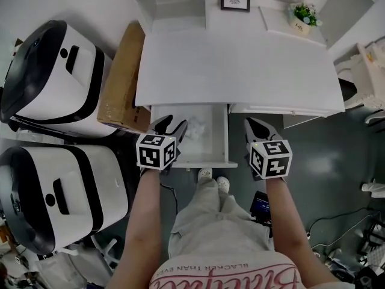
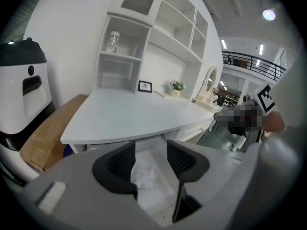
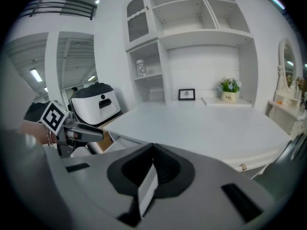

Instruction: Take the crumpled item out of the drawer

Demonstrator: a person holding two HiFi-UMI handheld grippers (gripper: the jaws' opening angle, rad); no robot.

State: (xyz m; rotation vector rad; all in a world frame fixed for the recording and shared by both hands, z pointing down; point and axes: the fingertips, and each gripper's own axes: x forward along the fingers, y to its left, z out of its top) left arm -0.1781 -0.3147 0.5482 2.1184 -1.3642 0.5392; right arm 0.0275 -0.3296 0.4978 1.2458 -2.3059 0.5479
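The white desk [image 1: 240, 65] has its middle drawer [image 1: 219, 137] pulled out toward me. Inside lies a crumpled white item [image 1: 196, 131], close to the drawer's left wall. My left gripper [image 1: 171, 125] hovers over the drawer's left edge just beside the item, jaws open and empty. In the left gripper view the crumpled item [image 2: 145, 176] shows through the gap of the left gripper [image 2: 149, 150], lower down in the drawer [image 2: 160, 190]. My right gripper [image 1: 254, 125] hangs right of the drawer, in front of the desk edge. The right gripper [image 3: 152, 152] is shut on nothing.
Two big white-and-black machines [image 1: 54, 77] [image 1: 54, 191] stand at the left, with a cardboard box [image 1: 123, 77] against the desk's side. A picture frame [image 1: 234, 0] and a potted plant [image 1: 302, 17] sit at the desk's back. My shoes [image 1: 213, 180] are under the drawer front.
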